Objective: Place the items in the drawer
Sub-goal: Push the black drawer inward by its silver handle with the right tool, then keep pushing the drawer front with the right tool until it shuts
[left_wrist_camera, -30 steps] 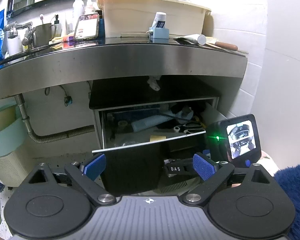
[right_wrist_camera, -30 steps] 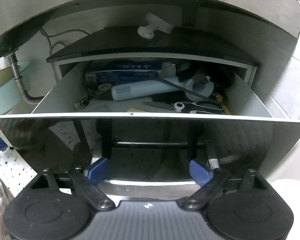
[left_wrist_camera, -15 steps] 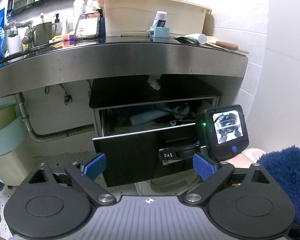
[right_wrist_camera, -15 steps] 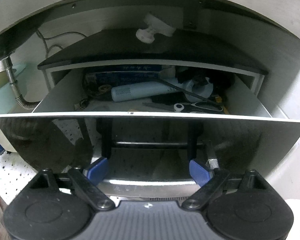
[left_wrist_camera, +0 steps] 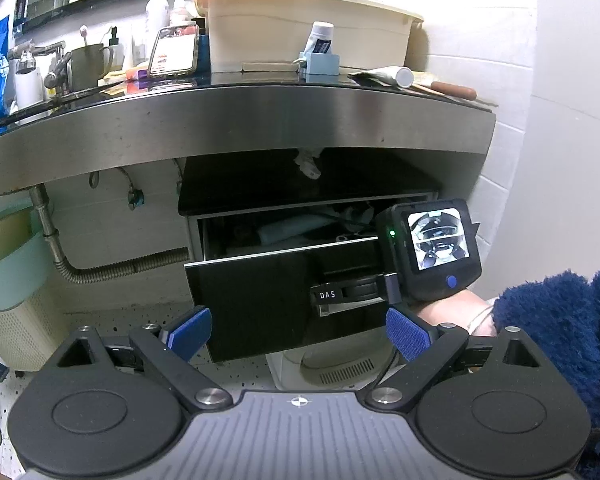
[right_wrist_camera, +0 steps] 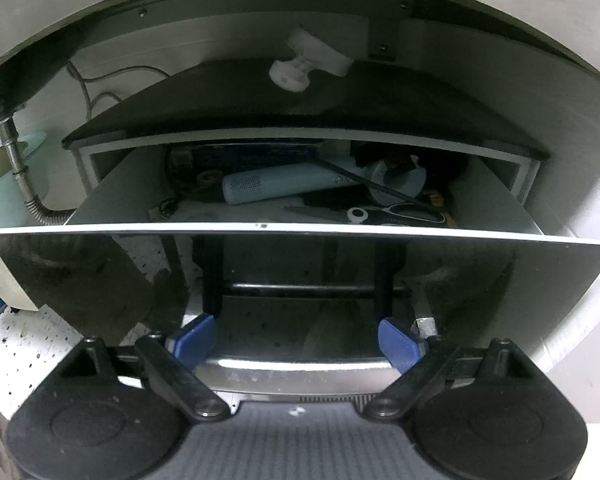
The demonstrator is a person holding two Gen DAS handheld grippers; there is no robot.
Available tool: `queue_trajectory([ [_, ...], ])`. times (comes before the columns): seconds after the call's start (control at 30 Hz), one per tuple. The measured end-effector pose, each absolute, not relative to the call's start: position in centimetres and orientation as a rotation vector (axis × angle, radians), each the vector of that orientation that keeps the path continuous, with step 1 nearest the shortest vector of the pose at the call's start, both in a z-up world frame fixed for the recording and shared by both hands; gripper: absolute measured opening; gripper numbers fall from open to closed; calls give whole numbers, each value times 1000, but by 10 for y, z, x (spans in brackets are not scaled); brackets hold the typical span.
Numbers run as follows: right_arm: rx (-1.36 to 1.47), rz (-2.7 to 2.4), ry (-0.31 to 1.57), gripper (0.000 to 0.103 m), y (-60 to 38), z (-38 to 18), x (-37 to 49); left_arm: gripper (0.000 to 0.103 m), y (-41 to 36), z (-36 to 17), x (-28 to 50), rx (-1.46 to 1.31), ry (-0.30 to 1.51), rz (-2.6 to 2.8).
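A black glossy drawer (left_wrist_camera: 260,276) under a steel counter stands partly open. The right wrist view shows its front panel (right_wrist_camera: 100,272) close up and inside it a light blue device (right_wrist_camera: 284,188), scissors (right_wrist_camera: 384,213) and a dark blue box (right_wrist_camera: 252,156). My right gripper (right_wrist_camera: 296,338) is open and empty, its fingers against the lower front of the drawer by the chrome handle (right_wrist_camera: 296,368). It shows in the left wrist view (left_wrist_camera: 432,248) at the drawer's right side. My left gripper (left_wrist_camera: 298,330) is open and empty, back from the drawer.
On the counter stand a cream tub (left_wrist_camera: 300,28), a phone (left_wrist_camera: 174,50), a toothpaste tube (left_wrist_camera: 384,76), bottles and a faucet (left_wrist_camera: 40,56). A drain hose (left_wrist_camera: 112,268) and a teal basin (left_wrist_camera: 8,264) sit left of the drawer. A white tiled wall (left_wrist_camera: 540,160) is at the right.
The drawer has slid inward and stands less open than a second ago. My right gripper moved in with it. My left gripper stayed about where it was.
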State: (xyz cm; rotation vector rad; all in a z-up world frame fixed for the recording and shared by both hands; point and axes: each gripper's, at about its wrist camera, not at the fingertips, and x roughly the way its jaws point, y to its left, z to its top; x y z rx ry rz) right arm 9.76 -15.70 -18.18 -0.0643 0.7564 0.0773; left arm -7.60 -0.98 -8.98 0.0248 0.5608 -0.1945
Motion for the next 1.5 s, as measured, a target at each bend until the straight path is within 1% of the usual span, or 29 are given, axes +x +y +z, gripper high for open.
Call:
queue_trajectory([
  [1.5,-62,79,716,89,-157,-188,107,95,-13,-91,-77,48,586,-197],
])
